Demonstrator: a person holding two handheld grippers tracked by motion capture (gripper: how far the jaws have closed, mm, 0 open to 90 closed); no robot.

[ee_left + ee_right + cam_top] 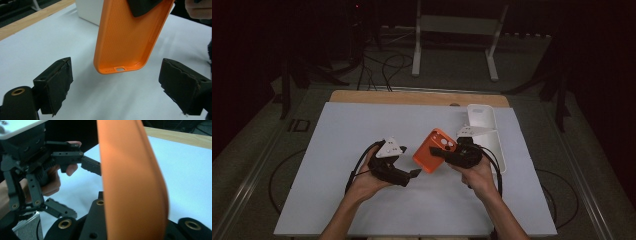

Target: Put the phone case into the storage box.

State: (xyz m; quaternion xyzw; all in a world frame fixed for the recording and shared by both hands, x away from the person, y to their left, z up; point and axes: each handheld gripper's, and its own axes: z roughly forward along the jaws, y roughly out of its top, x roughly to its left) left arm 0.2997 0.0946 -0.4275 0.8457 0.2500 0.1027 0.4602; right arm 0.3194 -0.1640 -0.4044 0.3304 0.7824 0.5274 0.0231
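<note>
Orange silicone, a phone case (435,149) hangs above the white surface (337,200) near its middle, clamped at its camera end by the right gripper (439,151), whose jaws are closed tight on it. That grip tilts the case's open side and charging-port end toward the left gripper (414,173), which sits at about eight o'clock from it with jaws spread wide and nothing between them, apparently so the free end can be taken. A white tray (484,131) lies at two o'clock, likely the case's source or destination.
</note>
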